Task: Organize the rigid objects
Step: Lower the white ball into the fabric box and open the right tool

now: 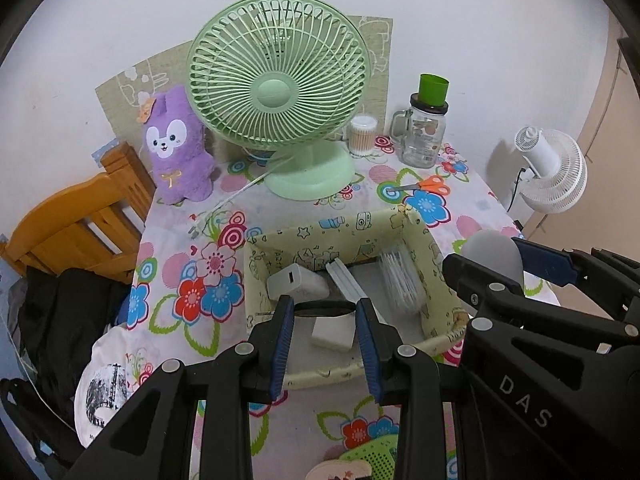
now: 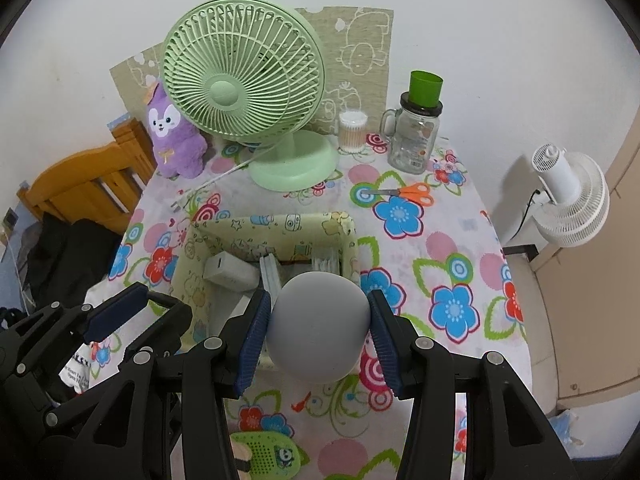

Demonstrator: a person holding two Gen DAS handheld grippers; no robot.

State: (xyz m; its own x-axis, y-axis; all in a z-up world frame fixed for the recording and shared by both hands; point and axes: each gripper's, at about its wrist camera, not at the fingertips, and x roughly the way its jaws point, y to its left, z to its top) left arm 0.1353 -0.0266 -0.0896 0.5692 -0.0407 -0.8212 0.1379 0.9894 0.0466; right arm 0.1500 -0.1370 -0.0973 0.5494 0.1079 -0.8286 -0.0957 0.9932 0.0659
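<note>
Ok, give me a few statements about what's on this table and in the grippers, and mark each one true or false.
1. The right gripper holds a grey rounded object. True.
2. The orange-handled scissors lie inside the fabric box. False: they lie on the tablecloth, behind the box to the right.
3. A green cup sits on top of the glass jar. True.
4. The purple plush toy stands to the right of the green fan. False: it stands to its left.
5. A white charger lies in the box. True.
</note>
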